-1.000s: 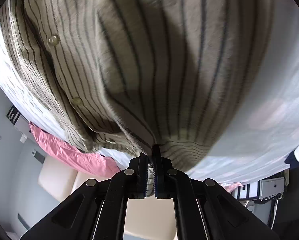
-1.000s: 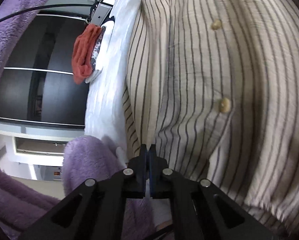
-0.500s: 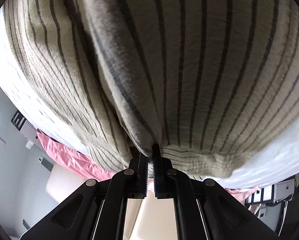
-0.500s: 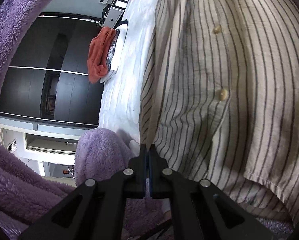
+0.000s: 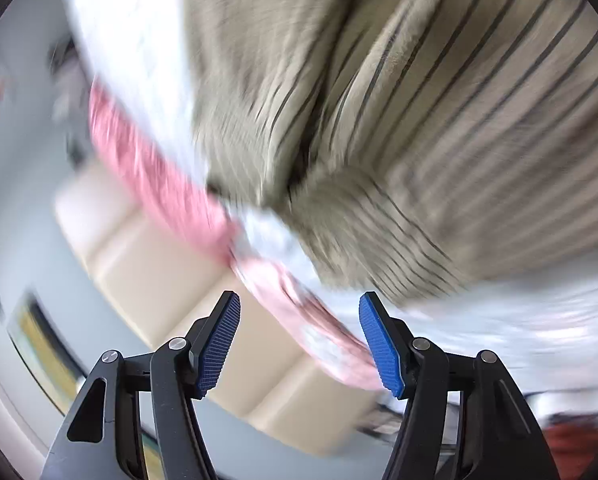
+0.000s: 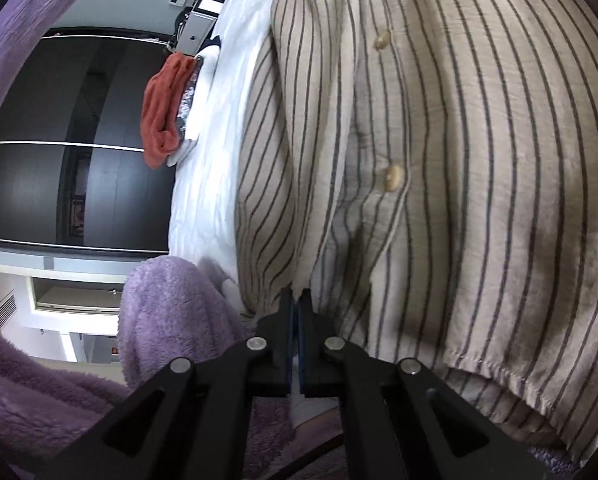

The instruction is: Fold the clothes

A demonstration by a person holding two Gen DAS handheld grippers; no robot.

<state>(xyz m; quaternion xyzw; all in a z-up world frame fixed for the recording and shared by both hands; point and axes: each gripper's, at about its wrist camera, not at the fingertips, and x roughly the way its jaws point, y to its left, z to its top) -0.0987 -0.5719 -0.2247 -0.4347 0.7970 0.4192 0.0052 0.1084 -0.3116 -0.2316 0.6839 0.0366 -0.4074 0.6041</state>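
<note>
Motion blur smears the left wrist view, so the striped shirt (image 5: 439,112) and pink cloth (image 5: 203,208) lose their edges, while the right view's frame crops the shirt's far side.

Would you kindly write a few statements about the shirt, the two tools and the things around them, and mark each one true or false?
1. The right tool is shut on the striped shirt. True.
2. The left tool grips the striped shirt. False: its jaws are opening, with nothing between its blue pads.
3. The striped shirt has pale buttons down its front. True.
4. The fleece beside the right tool is green. False: it is purple.
5. An orange-red cloth lies at the edge of the white bedding. True.
</note>
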